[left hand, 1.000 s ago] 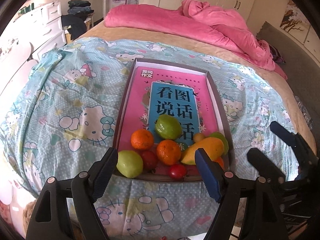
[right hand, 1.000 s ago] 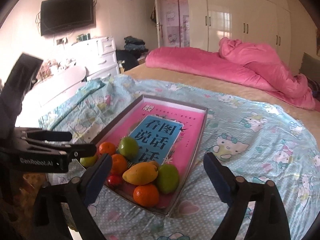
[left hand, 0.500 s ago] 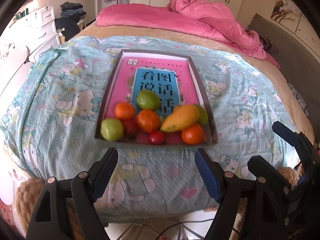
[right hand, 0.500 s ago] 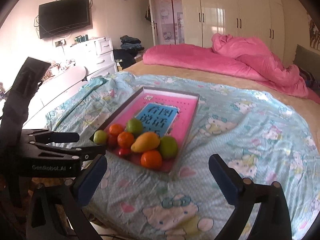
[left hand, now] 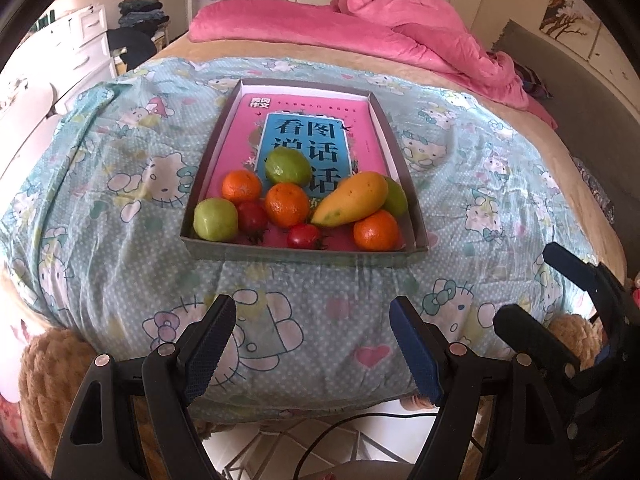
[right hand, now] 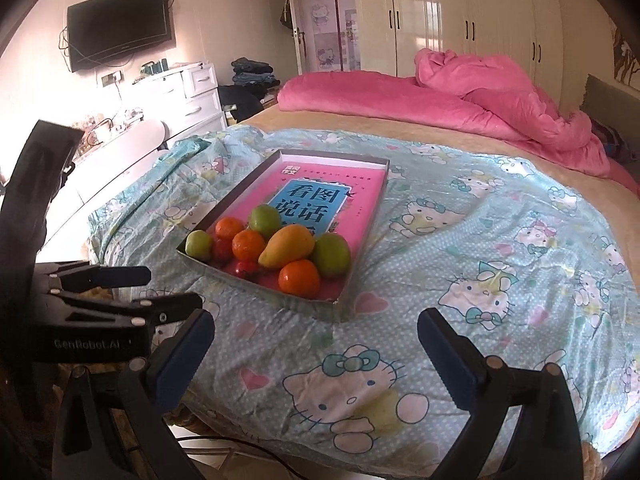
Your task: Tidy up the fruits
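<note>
At the near end of a shallow grey tray (left hand: 200, 196) the fruit sits bunched: a mango (left hand: 350, 200), three oranges (left hand: 287, 205), three green fruits (left hand: 288, 166) and two small red ones (left hand: 303, 235), on a pink book (left hand: 304, 120). Under the tray lies a cartoon-cat bedspread (left hand: 120, 152). Nearer, well short of the tray, the left gripper (left hand: 312, 340) and right gripper (right hand: 316, 344) both gape with nothing between them.

- Pink duvet (right hand: 460, 96) bunched along the bed's far edge.
- Wall-mounted television (right hand: 120, 26) above white drawers (right hand: 192, 92).
- Cream wardrobe (right hand: 460, 16) behind the bed.
</note>
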`<state>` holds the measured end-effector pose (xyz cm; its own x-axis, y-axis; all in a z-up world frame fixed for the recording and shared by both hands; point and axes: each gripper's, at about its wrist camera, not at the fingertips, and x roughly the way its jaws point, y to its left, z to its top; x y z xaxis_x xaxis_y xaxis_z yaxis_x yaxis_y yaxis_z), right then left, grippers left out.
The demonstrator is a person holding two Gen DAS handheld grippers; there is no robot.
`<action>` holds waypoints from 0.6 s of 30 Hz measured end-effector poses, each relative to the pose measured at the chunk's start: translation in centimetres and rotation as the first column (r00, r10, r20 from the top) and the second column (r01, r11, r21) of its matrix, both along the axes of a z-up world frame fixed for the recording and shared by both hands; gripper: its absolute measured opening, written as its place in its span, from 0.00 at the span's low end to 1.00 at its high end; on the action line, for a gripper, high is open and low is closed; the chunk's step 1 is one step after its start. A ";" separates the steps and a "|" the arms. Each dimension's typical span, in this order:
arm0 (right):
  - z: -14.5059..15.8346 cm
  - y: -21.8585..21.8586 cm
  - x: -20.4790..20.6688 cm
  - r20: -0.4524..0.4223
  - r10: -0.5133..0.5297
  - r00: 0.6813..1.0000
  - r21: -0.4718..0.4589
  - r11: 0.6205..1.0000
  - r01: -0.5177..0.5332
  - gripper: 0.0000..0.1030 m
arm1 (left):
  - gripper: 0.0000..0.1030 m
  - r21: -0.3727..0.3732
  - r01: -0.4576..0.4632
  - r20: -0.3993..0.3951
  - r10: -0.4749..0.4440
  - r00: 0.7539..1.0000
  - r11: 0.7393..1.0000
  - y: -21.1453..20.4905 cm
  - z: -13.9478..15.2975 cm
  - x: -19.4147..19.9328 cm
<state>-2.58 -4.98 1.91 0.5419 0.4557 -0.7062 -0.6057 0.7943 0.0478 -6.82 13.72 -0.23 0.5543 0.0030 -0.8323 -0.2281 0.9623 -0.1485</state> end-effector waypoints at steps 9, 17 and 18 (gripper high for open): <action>0.6 -0.9 -0.4 0.019 -0.027 0.999 0.019 0.999 0.026 0.99 | 0.78 0.005 -0.009 0.004 0.009 1.000 1.000 0.0 0.3 -0.5; -0.2 -0.5 -0.1 -0.005 -0.019 1.000 0.004 1.000 0.019 0.99 | 0.78 0.014 0.008 -0.001 -0.008 1.000 1.000 -0.5 0.1 -0.5; -0.2 -0.5 -0.1 -0.005 -0.018 1.000 0.003 1.000 0.018 0.99 | 0.78 0.014 0.008 -0.001 -0.008 1.000 1.000 -0.5 0.1 -0.5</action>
<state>-2.70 -5.51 1.72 0.5464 0.4480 -0.7076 -0.5907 0.8051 0.0537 -7.34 13.17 -0.14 0.5535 0.0104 -0.8328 -0.2202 0.9662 -0.1343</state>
